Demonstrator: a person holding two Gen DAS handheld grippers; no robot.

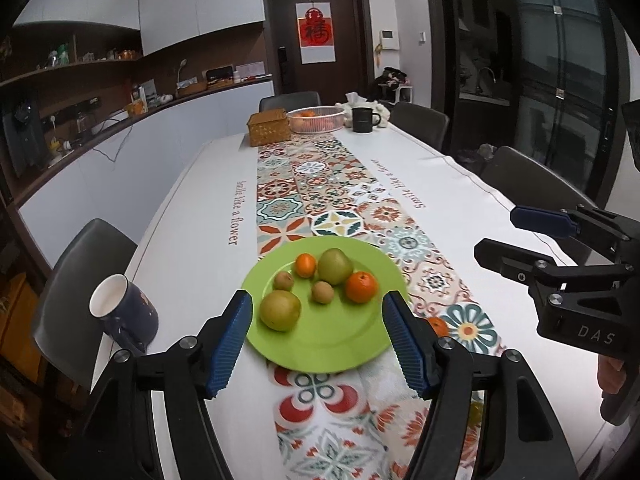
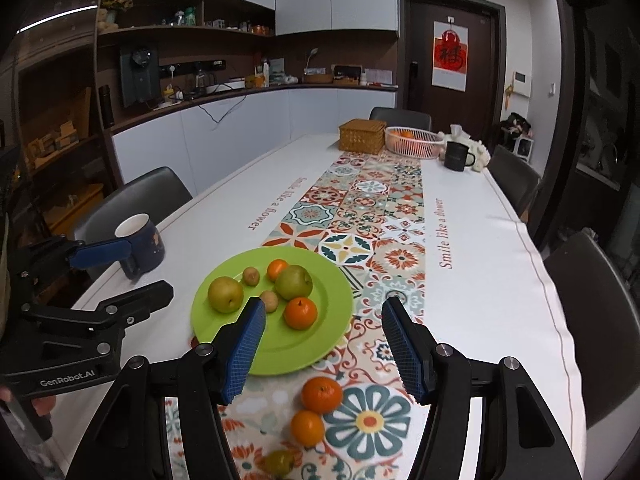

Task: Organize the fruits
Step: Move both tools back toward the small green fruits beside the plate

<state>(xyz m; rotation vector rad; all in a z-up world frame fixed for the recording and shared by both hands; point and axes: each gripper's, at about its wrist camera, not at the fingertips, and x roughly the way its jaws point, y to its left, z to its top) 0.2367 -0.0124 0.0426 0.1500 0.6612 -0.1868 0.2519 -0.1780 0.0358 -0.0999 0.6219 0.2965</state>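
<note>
A green plate (image 1: pixel 340 340) (image 2: pixel 288 352) lies on the patterned runner and carries two pears (image 1: pixel 280 310), two oranges (image 1: pixel 361 287) and two small brown fruits (image 1: pixel 322 292). My left gripper (image 1: pixel 316 298) hovers open over the plate's near side with nothing between its pads. My right gripper (image 2: pixel 324 304) is also open and empty, above the plate's right edge. Two loose oranges (image 2: pixel 322 394) (image 2: pixel 307 427) and a pear (image 2: pixel 280 462) lie on the runner in front of the plate, below the right gripper. Each gripper shows at the edge of the other's view (image 1: pixel 496 232) (image 2: pixel 150 268).
A dark blue mug (image 1: pixel 124 312) (image 2: pixel 144 244) stands left of the plate near the table edge. At the far end are a wicker box (image 1: pixel 269 127), a white basket (image 1: pixel 316 118) with oranges and a black mug (image 1: pixel 363 119). Grey chairs (image 2: pixel 592 320) line both sides.
</note>
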